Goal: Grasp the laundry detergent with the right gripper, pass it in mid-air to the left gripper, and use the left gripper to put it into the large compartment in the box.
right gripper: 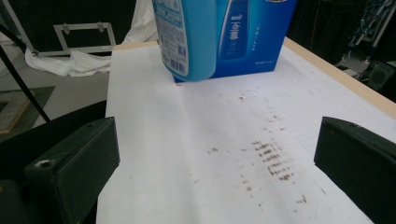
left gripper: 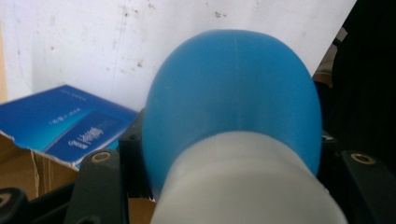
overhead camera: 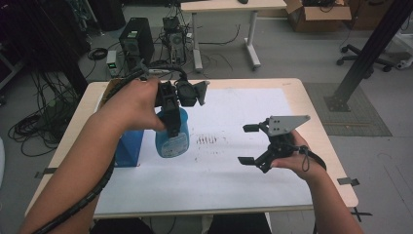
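A blue plastic bottle (overhead camera: 171, 139) with a white neck (left gripper: 243, 177) hangs a little above the table, left of centre. My left gripper (overhead camera: 171, 122) is shut on it near the neck, and its jaws flank the bottle's blue body (left gripper: 233, 93) in the left gripper view. Just behind and left of the bottle stands a blue carton (overhead camera: 129, 148). My right gripper (overhead camera: 246, 144) hovers over the right half of the table, open with nothing between its jaws. The right gripper view looks across the paper toward the bottle (right gripper: 187, 32) and the carton (right gripper: 252, 32).
A white paper sheet (overhead camera: 234, 180) covers the tabletop, with dark smudges (overhead camera: 212, 140) near its middle. Brown cardboard (left gripper: 18, 168) lies beside the carton. Behind the table the floor holds a computer tower (overhead camera: 136, 41), cables and a desk leg (overhead camera: 252, 39).
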`<state>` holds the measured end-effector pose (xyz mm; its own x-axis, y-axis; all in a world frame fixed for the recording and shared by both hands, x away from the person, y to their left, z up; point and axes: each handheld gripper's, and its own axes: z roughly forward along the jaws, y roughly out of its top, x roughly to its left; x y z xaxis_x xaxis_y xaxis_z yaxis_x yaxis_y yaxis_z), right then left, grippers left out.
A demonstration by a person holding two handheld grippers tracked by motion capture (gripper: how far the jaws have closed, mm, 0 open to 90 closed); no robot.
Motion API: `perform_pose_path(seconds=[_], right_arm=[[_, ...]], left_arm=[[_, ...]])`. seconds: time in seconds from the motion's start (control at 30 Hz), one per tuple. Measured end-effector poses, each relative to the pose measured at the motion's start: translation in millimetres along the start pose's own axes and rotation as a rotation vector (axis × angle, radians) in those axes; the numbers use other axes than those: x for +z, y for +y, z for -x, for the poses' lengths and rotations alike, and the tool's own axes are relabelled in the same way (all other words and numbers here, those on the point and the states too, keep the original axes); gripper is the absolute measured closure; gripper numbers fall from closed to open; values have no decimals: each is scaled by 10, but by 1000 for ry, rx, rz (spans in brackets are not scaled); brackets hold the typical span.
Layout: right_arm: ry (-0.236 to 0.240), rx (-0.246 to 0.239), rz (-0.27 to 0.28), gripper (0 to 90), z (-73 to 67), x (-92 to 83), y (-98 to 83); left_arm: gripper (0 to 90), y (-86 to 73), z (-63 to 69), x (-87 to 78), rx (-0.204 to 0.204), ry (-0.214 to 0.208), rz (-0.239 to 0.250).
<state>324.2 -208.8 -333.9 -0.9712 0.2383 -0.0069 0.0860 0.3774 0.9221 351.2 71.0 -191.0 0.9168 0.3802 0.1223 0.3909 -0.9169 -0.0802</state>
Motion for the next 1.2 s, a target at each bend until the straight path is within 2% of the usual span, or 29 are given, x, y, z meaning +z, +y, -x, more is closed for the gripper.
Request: perform_pose_path(seconds=[0.1, 0.27, 0.43, 0.57, 0.8, 1.0, 1.2], right_arm=[[-10, 0, -5, 0, 23, -84, -26], [-30, 2, -22, 0, 61, -208, -43], [-49, 1, -18, 0, 85, -330, -31], [-61, 1, -27, 0, 111, -409, -18], [-70, -16, -61, 2, 186, -516, 25], [-71, -27, -140, 3, 305, -567, 27], [-68, -35, -189, 5, 379, -577, 80]], left_arm=[[381, -32, -45, -22, -36, 0, 4], [381, -96, -181, -54, -139, -23, 10], [382, -138, -266, -144, -205, 7, 15], [382, -164, -305, -252, -256, 6, 26], [381, -232, -411, -357, -390, -27, 23], [381, -306, -508, -415, -499, -80, 24], [381, -434, -638, -553, -598, -113, 2]])
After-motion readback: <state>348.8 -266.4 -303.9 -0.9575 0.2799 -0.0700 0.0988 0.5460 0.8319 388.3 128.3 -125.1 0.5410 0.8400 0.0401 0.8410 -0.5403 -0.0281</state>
